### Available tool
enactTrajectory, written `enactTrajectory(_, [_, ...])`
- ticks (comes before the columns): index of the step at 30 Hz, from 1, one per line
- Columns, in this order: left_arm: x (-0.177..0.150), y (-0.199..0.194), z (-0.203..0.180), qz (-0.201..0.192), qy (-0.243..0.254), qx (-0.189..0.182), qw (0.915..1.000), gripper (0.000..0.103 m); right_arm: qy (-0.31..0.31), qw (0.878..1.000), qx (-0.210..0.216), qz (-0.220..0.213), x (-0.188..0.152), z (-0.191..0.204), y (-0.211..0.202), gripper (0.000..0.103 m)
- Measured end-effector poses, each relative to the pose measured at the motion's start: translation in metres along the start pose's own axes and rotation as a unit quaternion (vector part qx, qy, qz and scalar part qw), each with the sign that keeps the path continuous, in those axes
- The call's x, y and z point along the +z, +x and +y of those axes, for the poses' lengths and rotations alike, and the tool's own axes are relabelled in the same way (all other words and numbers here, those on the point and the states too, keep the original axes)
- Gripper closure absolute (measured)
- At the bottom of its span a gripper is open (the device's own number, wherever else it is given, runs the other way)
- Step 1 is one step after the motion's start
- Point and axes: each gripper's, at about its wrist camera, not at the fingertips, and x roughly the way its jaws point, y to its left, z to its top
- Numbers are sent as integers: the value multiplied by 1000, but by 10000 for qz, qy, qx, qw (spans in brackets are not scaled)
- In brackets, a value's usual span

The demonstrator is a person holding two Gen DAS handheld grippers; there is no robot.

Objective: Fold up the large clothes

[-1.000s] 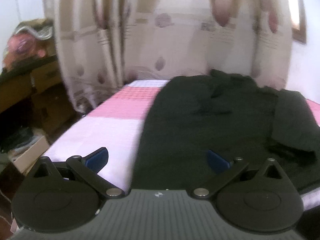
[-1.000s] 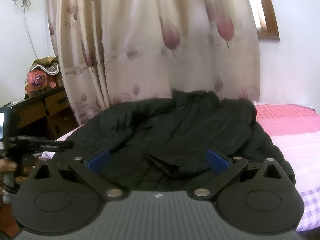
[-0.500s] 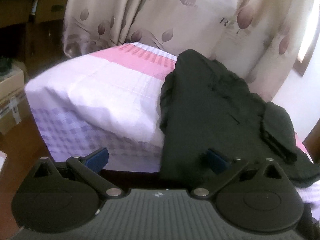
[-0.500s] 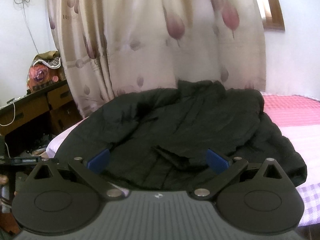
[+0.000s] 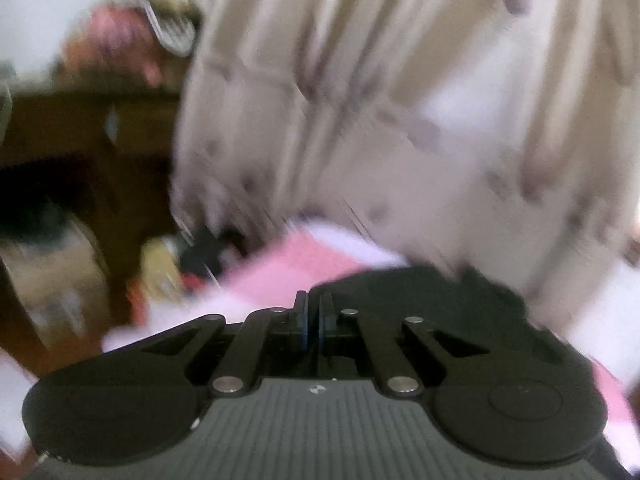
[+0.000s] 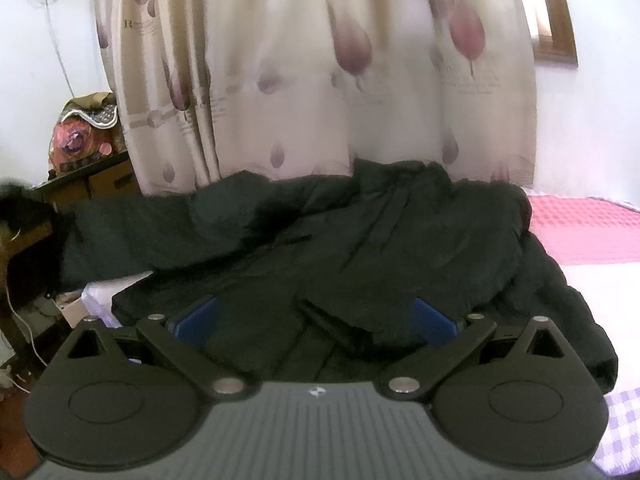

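Note:
A large black padded jacket (image 6: 380, 248) lies spread on a bed with a pink and white sheet (image 6: 588, 232). One sleeve (image 6: 132, 232) stretches out to the left past the bed's edge. My right gripper (image 6: 316, 316) is open and empty, just above the jacket's near hem. In the blurred left wrist view my left gripper (image 5: 314, 322) has its blue pads almost together. Black jacket cloth (image 5: 460, 304) lies just beyond it on the right; I cannot tell whether cloth is pinched between the pads.
A cream curtain (image 6: 320, 80) with purple leaf prints hangs behind the bed. A dark wooden desk (image 6: 100, 176) with a floral bag stands at the left. Boxes and clutter (image 5: 160, 268) sit on the floor by the bed's left edge.
My left gripper has closed from wide open and swung fast toward the bed's far left corner. The jacket's left sleeve now extends out to the left. My right gripper has barely moved.

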Motion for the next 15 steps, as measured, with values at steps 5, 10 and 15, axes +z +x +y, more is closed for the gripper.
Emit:
enactTrajectory(5, [58, 59, -5, -447, 285, 994, 9936, 103, 88, 9999, -94, 59, 0, -8, 10, 0])
enactTrajectory(10, [66, 109, 4, -385, 296, 1562, 9865, 103, 167, 9995, -150, 209, -2, -18, 27, 0])
enactTrajectory(15, [29, 96, -22, -177, 358, 601, 9974, 103, -299, 9993, -158, 179, -5, -16, 48, 0])
